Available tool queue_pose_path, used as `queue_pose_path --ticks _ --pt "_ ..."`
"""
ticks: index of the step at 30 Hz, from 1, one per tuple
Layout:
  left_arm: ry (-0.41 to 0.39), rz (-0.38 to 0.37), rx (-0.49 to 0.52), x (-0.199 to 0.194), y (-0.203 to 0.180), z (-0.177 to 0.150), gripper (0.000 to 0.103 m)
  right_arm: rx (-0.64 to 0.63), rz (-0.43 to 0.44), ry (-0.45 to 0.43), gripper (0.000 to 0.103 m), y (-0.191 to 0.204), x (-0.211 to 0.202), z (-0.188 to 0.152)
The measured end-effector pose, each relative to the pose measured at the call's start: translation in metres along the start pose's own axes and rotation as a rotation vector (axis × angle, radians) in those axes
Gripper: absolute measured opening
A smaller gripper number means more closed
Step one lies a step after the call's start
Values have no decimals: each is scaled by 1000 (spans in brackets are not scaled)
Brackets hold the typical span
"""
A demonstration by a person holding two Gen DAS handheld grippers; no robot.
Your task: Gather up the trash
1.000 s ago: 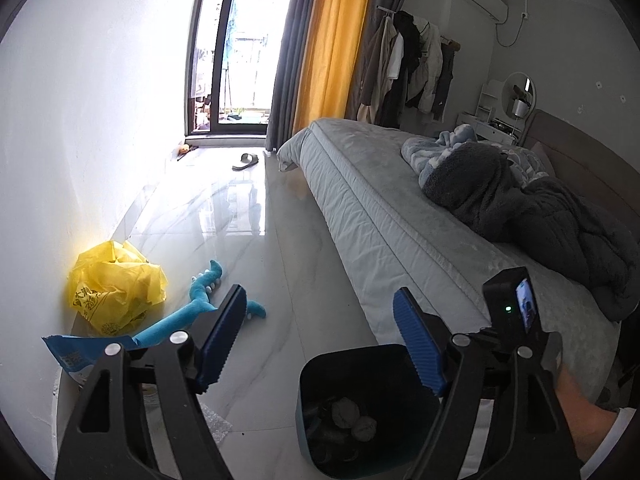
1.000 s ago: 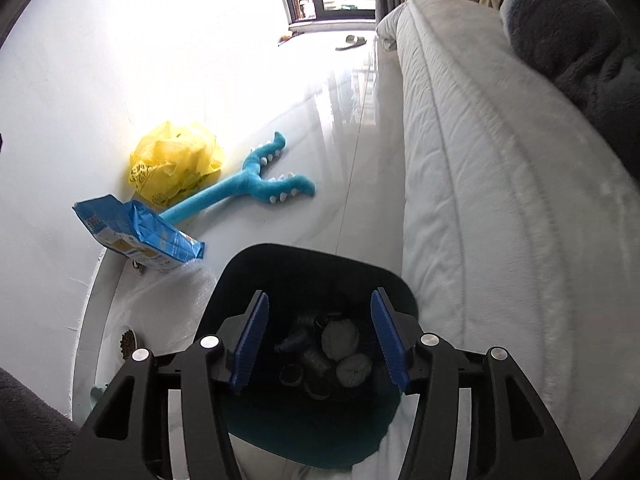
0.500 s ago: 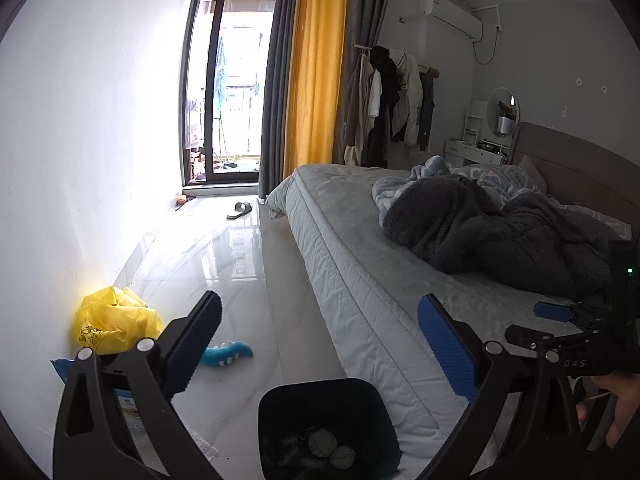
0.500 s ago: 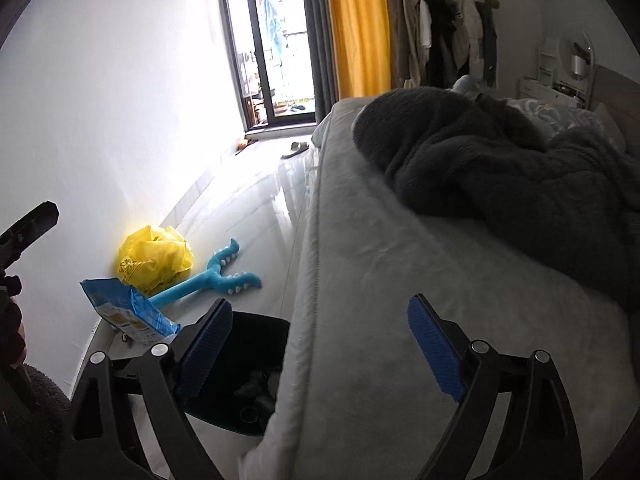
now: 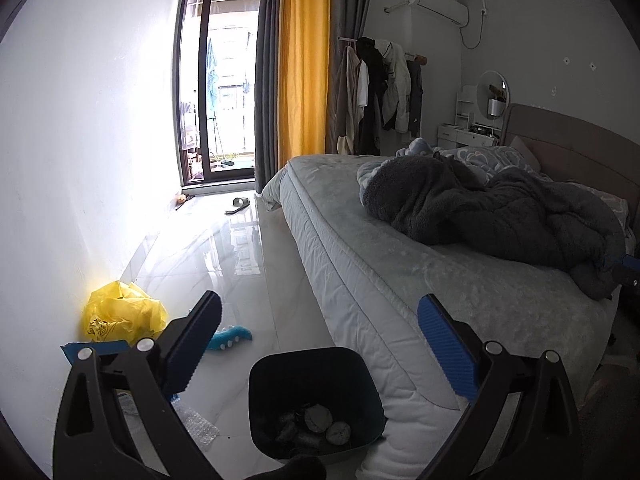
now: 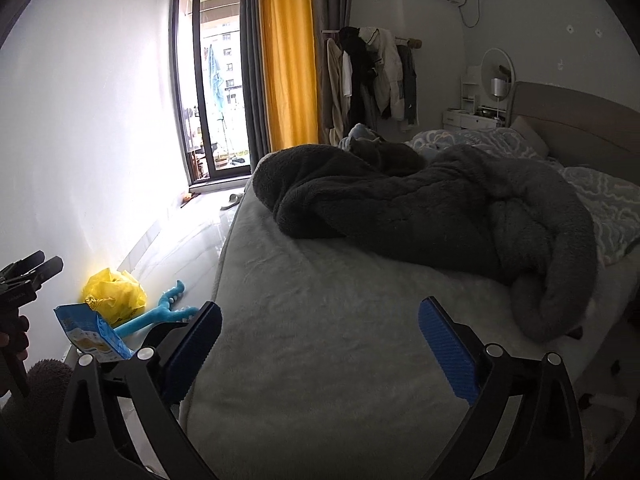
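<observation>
A dark bin (image 5: pixel 360 380) stands on the floor against the bed corner, with several crumpled wads (image 5: pixel 316 426) at its bottom. My left gripper (image 5: pixel 320 348) is open and empty, held above and behind the bin. My right gripper (image 6: pixel 320 348) is open and empty, raised over the foot of the bed; the bin is hidden in its view. A yellow plastic bag (image 5: pixel 120 316) (image 6: pixel 114 294) and a blue snack bag (image 6: pixel 90 332) lie by the left wall. A piece of bubble wrap (image 5: pixel 198 426) lies on the floor left of the bin.
The bed (image 5: pixel 360 248) (image 6: pixel 320 360) fills the right side, with a dark fleece blanket (image 6: pixel 440 216) and a grey cat (image 6: pixel 384 154) on it. A blue toy (image 6: pixel 160 314) (image 5: pixel 230 338) lies on the white floor. A slipper (image 5: pixel 238 204) lies near the balcony door.
Both grippers have risen and tilted up from the bin; the right one opened wider and now looks across the bed. The bin has dropped low in the left view.
</observation>
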State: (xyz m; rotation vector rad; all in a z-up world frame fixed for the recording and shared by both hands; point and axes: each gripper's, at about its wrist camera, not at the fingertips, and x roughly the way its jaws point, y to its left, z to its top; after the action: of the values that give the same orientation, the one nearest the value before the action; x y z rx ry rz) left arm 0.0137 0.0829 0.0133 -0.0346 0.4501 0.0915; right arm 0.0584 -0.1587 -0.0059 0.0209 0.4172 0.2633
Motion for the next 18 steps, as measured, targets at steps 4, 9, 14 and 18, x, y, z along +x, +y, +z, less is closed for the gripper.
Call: queue_pose_path --ticks 4,9,14,18 --pt "11 2 9 -2 -8 -11 100 -8 -20 -15 100 -4 -15 -9" --pt "-7 -15 18 -6 -14 -17 100 6 26 -35 100 -12 -26 -15" --pt "-9 -12 34 -7 -19 -19 100 -8 78 -60 100 -7 -31 -15" --pt "-21 -9 50 -10 -23 -21 100 -17 83 -52 100 -3 -31 -15"
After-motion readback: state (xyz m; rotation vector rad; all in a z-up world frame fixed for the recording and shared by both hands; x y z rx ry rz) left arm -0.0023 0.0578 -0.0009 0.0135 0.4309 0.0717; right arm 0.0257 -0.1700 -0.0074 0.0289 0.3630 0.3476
